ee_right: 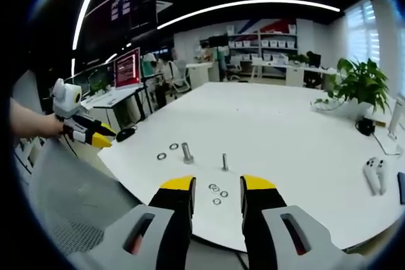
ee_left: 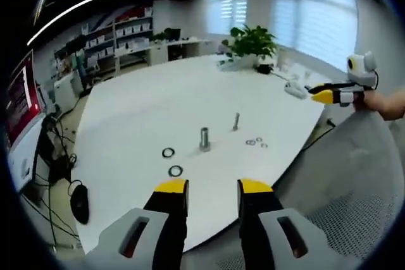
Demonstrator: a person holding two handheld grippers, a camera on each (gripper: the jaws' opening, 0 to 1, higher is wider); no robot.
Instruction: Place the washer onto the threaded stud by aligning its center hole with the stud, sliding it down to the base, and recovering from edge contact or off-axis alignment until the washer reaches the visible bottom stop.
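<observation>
- two grippers, left gripper (ee_left: 214, 188) and right gripper (ee_right: 217, 184), hang above the table (ee_right: 297, 131) edge with jaws apart, holding nothing.
- small washers (ee_right: 217, 191) lie just ahead of your right gripper, nearer it.
- thin stud (ee_right: 224, 162) stands upright just beyond them.
</observation>
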